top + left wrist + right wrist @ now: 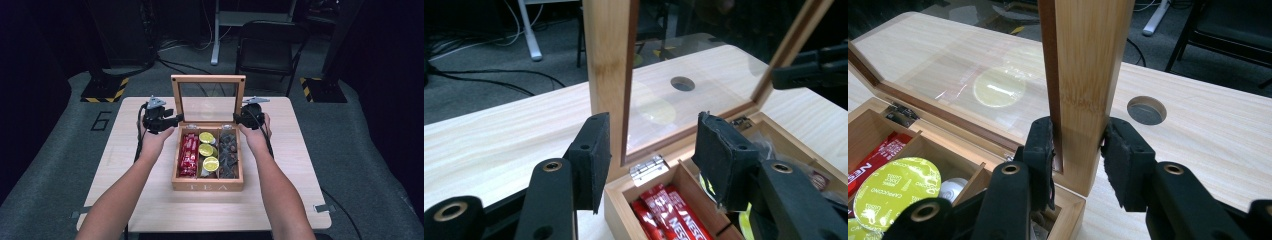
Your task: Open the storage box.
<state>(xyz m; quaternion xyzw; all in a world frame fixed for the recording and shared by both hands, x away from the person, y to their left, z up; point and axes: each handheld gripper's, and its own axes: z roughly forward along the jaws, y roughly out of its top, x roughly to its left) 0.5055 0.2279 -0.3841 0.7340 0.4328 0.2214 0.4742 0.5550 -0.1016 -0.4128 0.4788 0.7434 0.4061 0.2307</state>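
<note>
I saw the box (207, 186) near the middle of the table (150, 205), a little toward its far edge, with the glass lid (208, 79) standing upright. My right gripper (1079, 145) was closed on the right side bar of the lid frame, just above the box corner. My left gripper (651, 150) was open, its jaws standing at both sides of the left bar, and I could not tell whether the outer pad touched it.

The upright lid (208, 98) blocks passage behind the box (207, 186). The table (150, 200) in front and on both sides lies open.
</note>
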